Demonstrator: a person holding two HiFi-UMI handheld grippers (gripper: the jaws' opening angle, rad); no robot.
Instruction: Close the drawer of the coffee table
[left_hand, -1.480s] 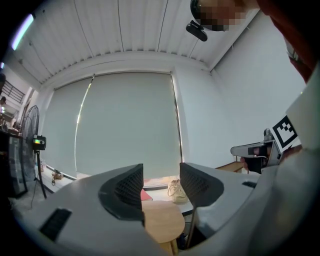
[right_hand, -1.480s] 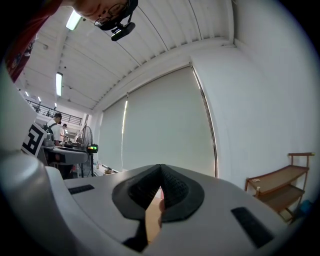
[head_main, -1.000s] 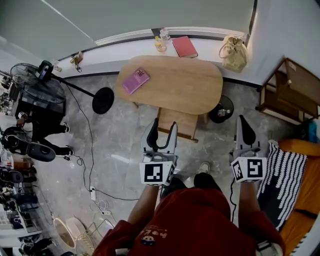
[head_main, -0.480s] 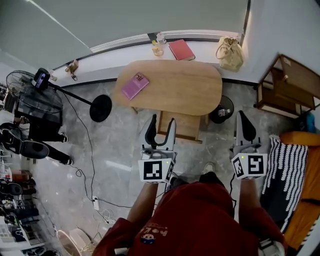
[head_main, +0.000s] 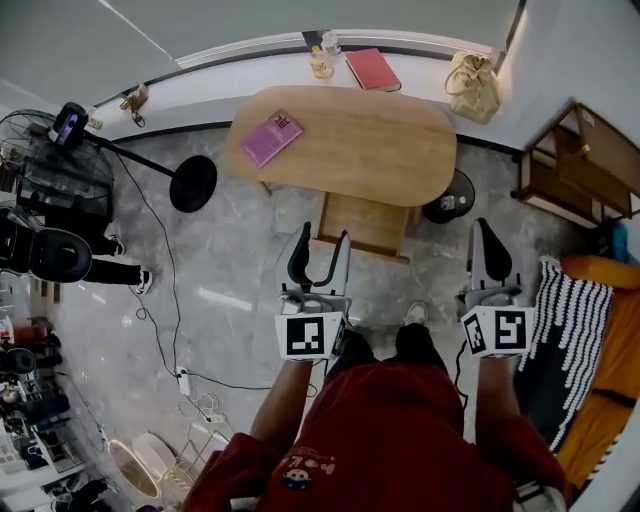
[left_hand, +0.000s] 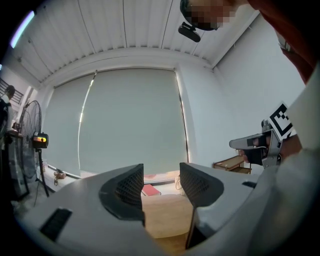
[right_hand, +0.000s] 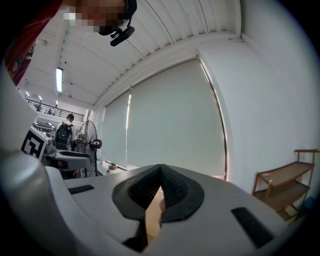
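Barely moved, my left gripper (head_main: 319, 262) hangs empty, jaws apart, just before the pulled-out drawer (head_main: 362, 222); my right gripper (head_main: 490, 258) is closed, empty.

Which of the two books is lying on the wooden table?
The pink book; the red book lies on the window ledge beyond.

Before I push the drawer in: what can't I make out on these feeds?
- Head view: the drawer shows from above only; its front and any handle are out of sight.
- Left gripper view: the left gripper body fills the lower frame; between its open jaws only tabletop is clear, and the drawer can't be picked out.
- Right gripper view: the right gripper, jaws together, leaves a sliver of tabletop.
- Head view: the sill items are too small to identify.
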